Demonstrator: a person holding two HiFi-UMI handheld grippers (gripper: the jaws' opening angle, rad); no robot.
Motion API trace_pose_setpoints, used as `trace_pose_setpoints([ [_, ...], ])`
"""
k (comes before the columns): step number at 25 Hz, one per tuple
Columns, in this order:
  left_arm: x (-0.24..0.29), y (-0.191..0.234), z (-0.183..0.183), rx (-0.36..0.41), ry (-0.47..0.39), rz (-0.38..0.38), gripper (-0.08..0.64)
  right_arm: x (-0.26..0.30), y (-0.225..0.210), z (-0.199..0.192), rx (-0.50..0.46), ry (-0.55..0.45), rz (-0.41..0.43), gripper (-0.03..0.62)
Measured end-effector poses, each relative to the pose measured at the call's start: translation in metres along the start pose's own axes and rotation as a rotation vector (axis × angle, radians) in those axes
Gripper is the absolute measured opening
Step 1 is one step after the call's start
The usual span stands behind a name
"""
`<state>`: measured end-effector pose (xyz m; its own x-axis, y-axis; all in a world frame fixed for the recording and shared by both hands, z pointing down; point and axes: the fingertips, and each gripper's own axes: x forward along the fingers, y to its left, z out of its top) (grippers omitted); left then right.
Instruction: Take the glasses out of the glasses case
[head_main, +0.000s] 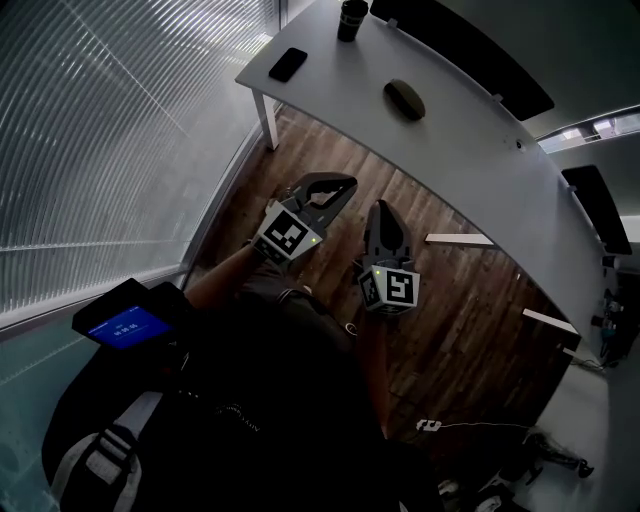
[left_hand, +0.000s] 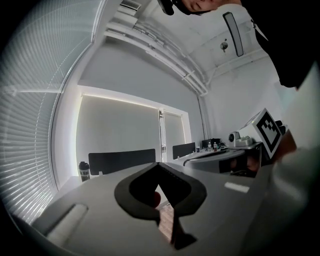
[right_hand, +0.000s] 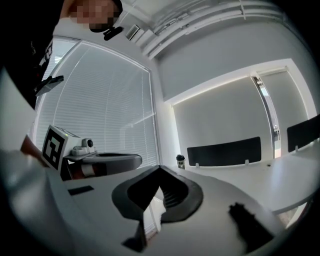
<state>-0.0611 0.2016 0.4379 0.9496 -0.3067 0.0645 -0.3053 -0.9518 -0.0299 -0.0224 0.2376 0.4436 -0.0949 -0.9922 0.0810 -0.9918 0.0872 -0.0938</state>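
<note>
1. My left gripper (head_main: 337, 186) and right gripper (head_main: 386, 215) hung side by side over the wood floor (head_main: 470, 300). The glasses case (head_main: 404, 99) lay well beyond both on the white table (head_main: 480, 150), touching neither.
2. The case looked like a dark oval shell lying flat, too small for me to read its lid.
3. Both grippers were clenched, tips meeting, with nothing between the jaws.
4. Farther along the table lay a dark phone (head_main: 288, 64), and past it stood a dark cup (head_main: 351, 18).
</note>
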Motion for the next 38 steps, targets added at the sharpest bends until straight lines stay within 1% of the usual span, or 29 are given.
trace_pose_setpoints([
  [4, 0.004, 0.028, -0.001, -0.02, -0.015, 0.0, 0.008, 0.027, 0.008, 0.007, 0.013, -0.018, 0.0, 0.008],
  [7, 0.008, 0.049, 0.0, -0.026, -0.033, -0.001, 0.008, 0.047, 0.014, 0.01, -0.057, 0.014, 0.017, 0.008],
  [8, 0.009, 0.055, 0.002, -0.032, -0.038, 0.001, 0.008, 0.053, 0.014, 0.014, -0.064, 0.023, 0.023, 0.008],
  [10, 0.014, 0.064, 0.005, -0.04, -0.039, 0.003, 0.008, 0.064, 0.011, 0.022, -0.041, 0.035, 0.016, 0.008],
  [13, 0.021, 0.076, 0.005, -0.039, -0.027, -0.001, 0.008, 0.076, 0.002, 0.028, -0.048, 0.025, 0.009, 0.008],
  [16, 0.025, 0.084, 0.002, -0.042, -0.02, -0.014, 0.008, 0.083, -0.007, 0.026, -0.038, 0.027, -0.015, 0.008],
  [19, 0.023, 0.103, -0.002, -0.055, -0.035, -0.03, 0.008, 0.101, -0.005, 0.022, -0.068, 0.053, -0.036, 0.008],
  [23, 0.016, 0.129, -0.012, -0.064, -0.018, -0.053, 0.008, 0.126, 0.003, 0.018, -0.026, 0.056, -0.076, 0.008],
  [25, 0.019, 0.133, -0.021, -0.07, -0.008, -0.066, 0.008, 0.131, 0.001, 0.013, -0.027, 0.065, -0.086, 0.008],
  [29, 0.029, 0.139, -0.037, -0.076, 0.01, -0.056, 0.008, 0.137, -0.007, -0.006, -0.064, 0.105, -0.055, 0.008],
  [33, 0.05, 0.135, -0.043, -0.085, 0.063, -0.039, 0.008, 0.14, -0.034, -0.009, -0.021, 0.099, -0.048, 0.008],
  [36, 0.072, 0.134, -0.051, -0.072, 0.092, -0.025, 0.008, 0.15, -0.052, -0.007, 0.04, 0.072, -0.026, 0.008],
  [38, 0.092, 0.134, -0.053, -0.058, 0.111, -0.01, 0.008, 0.154, -0.07, -0.013, 0.025, 0.076, 0.005, 0.008],
])
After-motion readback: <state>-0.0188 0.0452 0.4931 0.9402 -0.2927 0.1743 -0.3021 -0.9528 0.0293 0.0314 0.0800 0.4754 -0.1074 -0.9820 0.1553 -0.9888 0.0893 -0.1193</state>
